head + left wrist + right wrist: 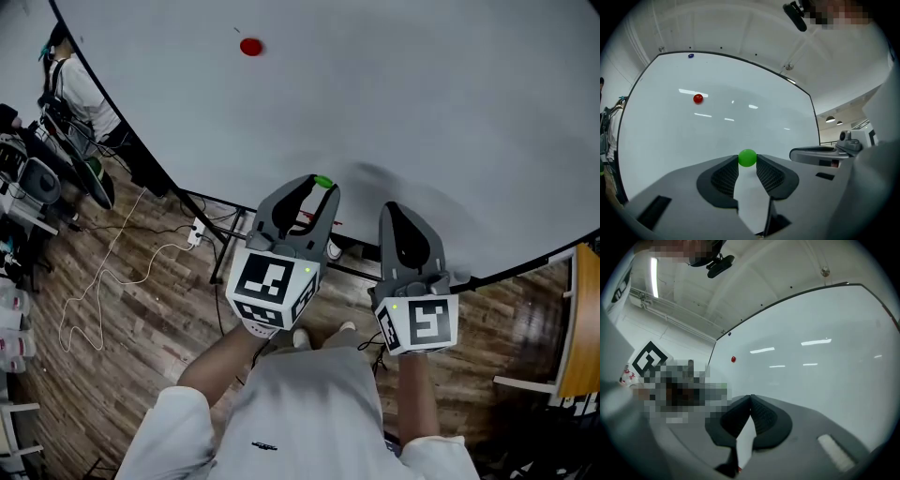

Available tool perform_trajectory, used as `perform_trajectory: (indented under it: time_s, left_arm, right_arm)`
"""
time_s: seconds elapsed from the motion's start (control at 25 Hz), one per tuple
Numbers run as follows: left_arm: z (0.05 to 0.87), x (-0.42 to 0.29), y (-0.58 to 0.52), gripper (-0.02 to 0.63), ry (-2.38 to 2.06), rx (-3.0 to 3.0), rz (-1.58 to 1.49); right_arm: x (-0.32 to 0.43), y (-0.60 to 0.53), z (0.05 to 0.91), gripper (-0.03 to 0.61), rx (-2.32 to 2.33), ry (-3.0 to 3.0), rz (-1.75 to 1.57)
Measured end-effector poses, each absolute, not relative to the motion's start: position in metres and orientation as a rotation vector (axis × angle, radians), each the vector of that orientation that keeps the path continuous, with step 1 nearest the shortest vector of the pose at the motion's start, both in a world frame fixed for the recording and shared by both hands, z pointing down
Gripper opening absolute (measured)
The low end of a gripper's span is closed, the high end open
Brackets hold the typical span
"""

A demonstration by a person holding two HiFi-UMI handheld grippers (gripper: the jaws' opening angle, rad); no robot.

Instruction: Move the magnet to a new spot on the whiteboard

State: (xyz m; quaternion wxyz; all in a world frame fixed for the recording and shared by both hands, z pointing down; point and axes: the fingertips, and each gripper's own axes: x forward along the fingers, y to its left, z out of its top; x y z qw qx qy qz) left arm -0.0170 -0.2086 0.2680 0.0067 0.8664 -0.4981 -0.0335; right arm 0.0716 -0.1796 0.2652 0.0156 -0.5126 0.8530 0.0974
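Note:
A small green magnet (pixel 322 182) is pinched between the tips of my left gripper (pixel 317 186), held close in front of the lower part of the whiteboard (pixel 422 94). In the left gripper view the green magnet (pixel 747 158) sits between the two ribbed pads, with the left gripper (pixel 747 160) shut on it. A red magnet (pixel 250 46) sticks to the board far up and to the left, and shows as the red magnet (pixel 697 98) in that view too. My right gripper (pixel 390 210) hovers beside the left one. Its jaws (pixel 751 397) are shut on nothing.
A small blue magnet (pixel 691 56) sits at the whiteboard's top edge. A person (pixel 75 89) and equipment stand at the far left. Cables and a power strip (pixel 195 232) lie on the wooden floor under the board's stand. Wooden furniture (pixel 577 319) is at the right.

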Motion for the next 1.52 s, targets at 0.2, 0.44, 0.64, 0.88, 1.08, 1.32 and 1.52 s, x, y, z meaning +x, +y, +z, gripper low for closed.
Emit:
perform_trajectory:
  time_s: [0.2,0.44,0.64,0.88,1.08,1.32,1.52]
  left_arm:
    - [0.243,-0.011,-0.226,0.121,-1.581,2.709,-0.17]
    - [0.224,-0.015,-0.24,0.121,-1.629,2.717,-0.194]
    - [0.215,-0.017,-0.25,0.121,-1.66,2.716,-0.184]
    - [0.202,-0.016,-0.271,0.121,-1.689,2.715,-0.153]
    - [0.201,-0.008,-0.289,0.121,-1.725,2.718,-0.085]
    - [0.208,-0.002,-0.302,0.123,-1.706,2.684,-0.041]
    - [0.212,-0.003,-0.306,0.123,-1.764,2.643,-0.037]
  right_arm:
    - [0.076,-0.188,0.24,0.006,-1.598,2.621,0.359]
    - [0.075,-0.2,0.219,0.006,-1.597,2.58,0.404]
    - [0.076,-0.207,0.205,0.006,-1.602,2.551,0.414]
    - [0.068,-0.21,0.19,0.006,-1.546,2.538,0.436]
    - [0.064,-0.209,0.185,0.006,-1.522,2.529,0.448]
    - [0.074,-0.209,0.187,0.006,-1.535,2.5,0.422]
    - [0.078,-0.215,0.193,0.006,-1.539,2.493,0.396]
